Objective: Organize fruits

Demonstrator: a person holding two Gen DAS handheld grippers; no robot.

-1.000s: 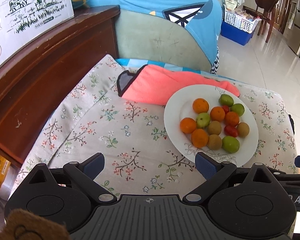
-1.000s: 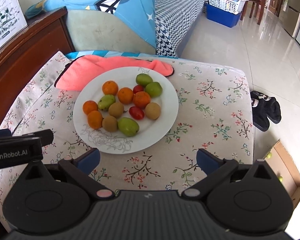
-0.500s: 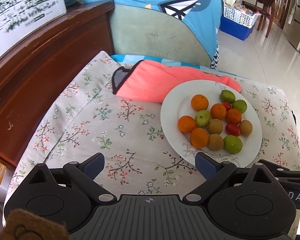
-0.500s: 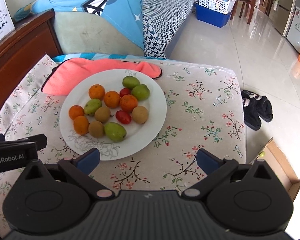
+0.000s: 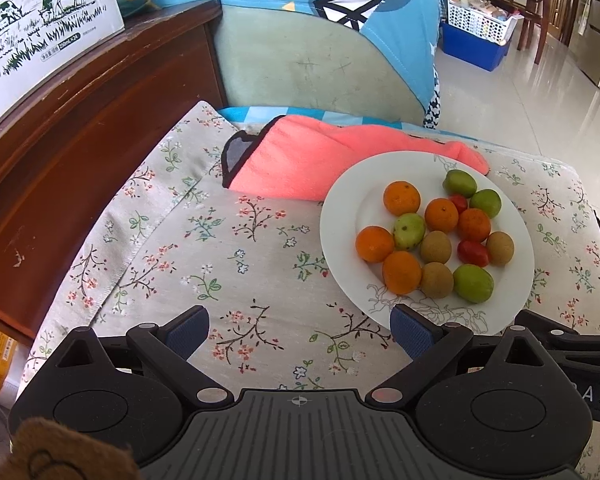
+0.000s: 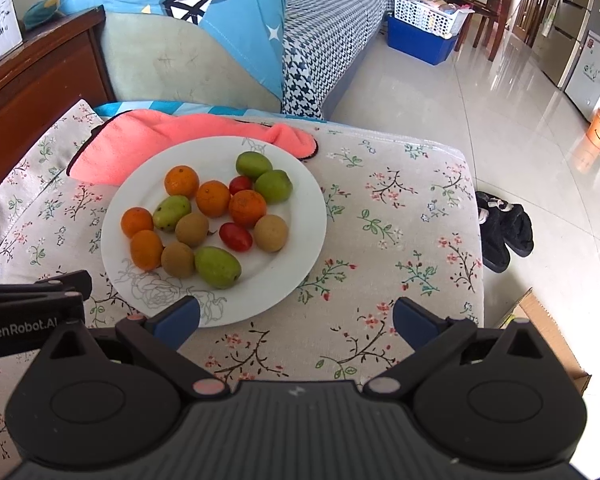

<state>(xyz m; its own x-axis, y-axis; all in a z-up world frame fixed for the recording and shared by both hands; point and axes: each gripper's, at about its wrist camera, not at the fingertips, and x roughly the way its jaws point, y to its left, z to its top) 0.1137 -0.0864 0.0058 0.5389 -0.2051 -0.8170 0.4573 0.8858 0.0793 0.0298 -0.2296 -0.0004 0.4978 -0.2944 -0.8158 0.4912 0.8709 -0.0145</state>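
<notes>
A round white plate (image 6: pixel 300 240) of small orange, green, brown and red fruits (image 6: pixel 216 216) is set on a flowered cloth (image 6: pixel 400 208), partly over a pink towel (image 5: pixel 300 160); a shiny tiled floor (image 6: pixel 480 112) is seen beyond; the left gripper (image 5: pixel 298 330) and right gripper (image 6: pixel 296 320) are held wide open, empty, above the cloth.

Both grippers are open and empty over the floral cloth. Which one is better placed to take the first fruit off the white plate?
Probably the right gripper: the plate lies just ahead of it, with the nearest green fruit close to its left finger. From the left gripper, the plate sits off to its right.
</notes>
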